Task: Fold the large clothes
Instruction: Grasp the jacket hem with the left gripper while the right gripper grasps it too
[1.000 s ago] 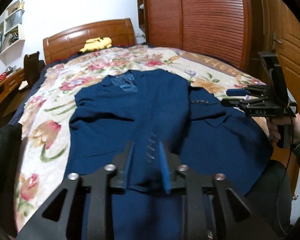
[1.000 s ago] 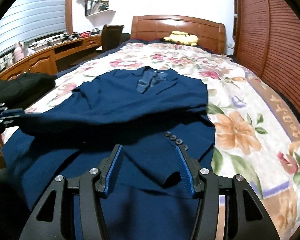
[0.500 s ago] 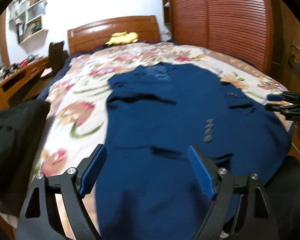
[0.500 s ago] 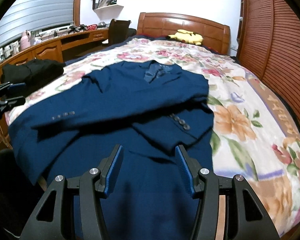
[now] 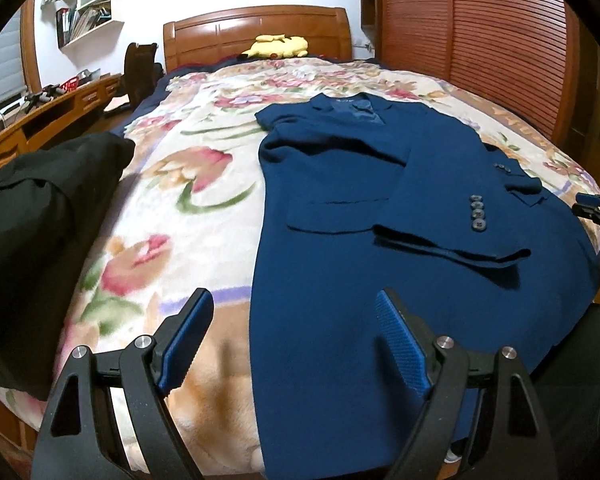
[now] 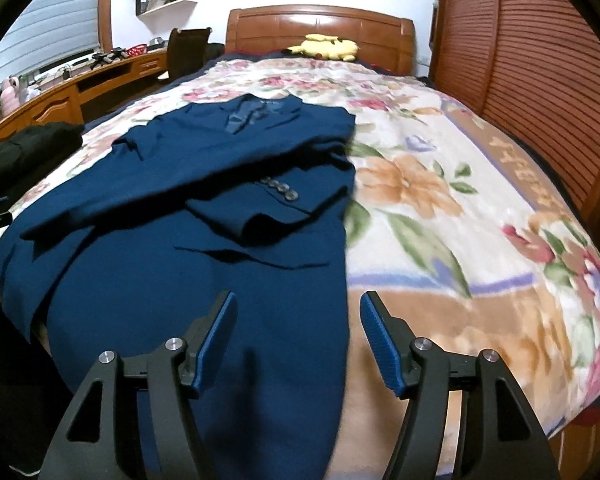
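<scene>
Ahead, jacket [image 5: 340, 240] beyond open left hand-held gripper [image 5: 296, 340].

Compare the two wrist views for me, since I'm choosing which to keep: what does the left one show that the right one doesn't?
Only the left view shows the open left gripper and most of the black garment beside the jacket. Only the right view shows the open right gripper and the pink bottle on the desk. Both share the blue jacket with sleeves folded across it, the floral blanket, the yellow plush toy and the headboard.
</scene>
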{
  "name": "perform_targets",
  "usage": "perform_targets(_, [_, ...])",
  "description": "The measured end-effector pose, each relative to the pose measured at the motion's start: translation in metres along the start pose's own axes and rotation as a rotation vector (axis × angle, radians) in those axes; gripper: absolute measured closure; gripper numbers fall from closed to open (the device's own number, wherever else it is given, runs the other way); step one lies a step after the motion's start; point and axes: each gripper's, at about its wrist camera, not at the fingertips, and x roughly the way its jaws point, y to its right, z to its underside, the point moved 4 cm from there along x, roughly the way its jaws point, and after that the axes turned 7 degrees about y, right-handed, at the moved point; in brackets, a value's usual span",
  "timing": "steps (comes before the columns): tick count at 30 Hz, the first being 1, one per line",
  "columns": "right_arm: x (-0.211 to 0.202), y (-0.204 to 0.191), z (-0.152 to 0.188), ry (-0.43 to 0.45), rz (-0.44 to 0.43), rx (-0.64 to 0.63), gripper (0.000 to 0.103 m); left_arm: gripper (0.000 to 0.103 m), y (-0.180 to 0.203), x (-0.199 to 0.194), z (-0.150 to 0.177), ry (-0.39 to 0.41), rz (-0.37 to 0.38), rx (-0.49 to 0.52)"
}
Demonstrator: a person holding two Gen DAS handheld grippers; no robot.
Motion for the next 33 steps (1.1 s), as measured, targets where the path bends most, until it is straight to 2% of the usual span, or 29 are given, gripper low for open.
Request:
perform_targets(8, [-0.002, 0.007, 0.010, -0.047, -0.011, 0.015, 0.037, 0.019, -0.012, 0.010, 0.016, -0.056, -0.004, -0.018])
perform_targets(14, [-0.001, 0.006, 0.017, -0.083, -0.018, 0.000, 0.037, 0.035, -0.013, 0.009, 0.023, -0.051, 0.018, -0.024])
perform_targets(25, [0.002, 0.003, 0.023, -0.095, -0.037, -0.008, 0.037, 0.047, -0.012, 0.006, 0.028, -0.037, 0.023, -0.050])
perform_targets(32, [-0.003, -0.003, 0.028, -0.112, -0.073, -0.019, 0.037, 0.071, -0.007, -0.003, 0.030, -0.042, 0.039, -0.038])
perform_targets(33, [-0.003, -0.004, 0.029, -0.113, -0.077, -0.021, 0.037, 0.078, -0.006, -0.004, 0.031, -0.044, 0.042, -0.035])
